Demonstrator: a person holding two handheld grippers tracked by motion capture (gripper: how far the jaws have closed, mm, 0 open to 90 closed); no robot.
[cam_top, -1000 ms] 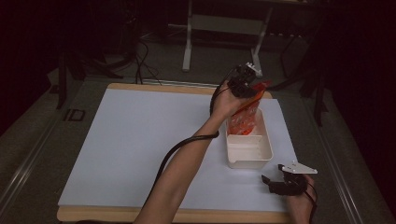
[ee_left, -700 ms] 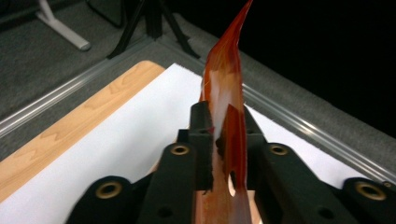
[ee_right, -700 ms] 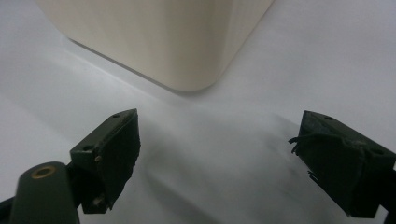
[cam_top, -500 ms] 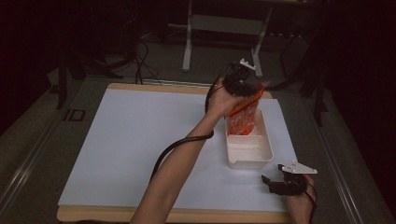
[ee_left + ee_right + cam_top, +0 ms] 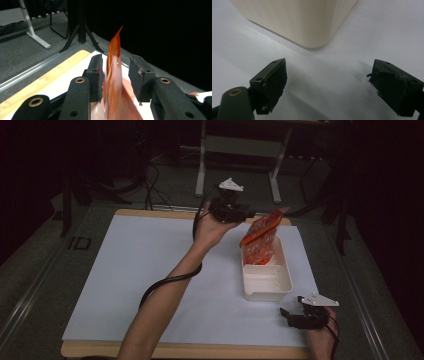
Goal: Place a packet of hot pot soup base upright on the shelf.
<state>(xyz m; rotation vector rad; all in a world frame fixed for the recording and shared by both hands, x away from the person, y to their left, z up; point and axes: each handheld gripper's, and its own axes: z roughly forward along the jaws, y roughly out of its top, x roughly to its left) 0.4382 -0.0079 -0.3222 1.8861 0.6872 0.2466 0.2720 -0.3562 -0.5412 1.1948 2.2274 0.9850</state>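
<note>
Two tools wait: the left tool [image 5: 248,213], jaws just opening and clear of the orange packet [image 5: 260,227] standing upright between them in the tub [image 5: 267,285], right tool [image 5: 292,316] wide open, empty

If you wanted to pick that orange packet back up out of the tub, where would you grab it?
Probably the orange packet's upper end, from above. It leans upright, sticking out over the white tub's far rim, thin and flat, so jaws can pinch across its faces there; the tub walls block lower down.
</note>
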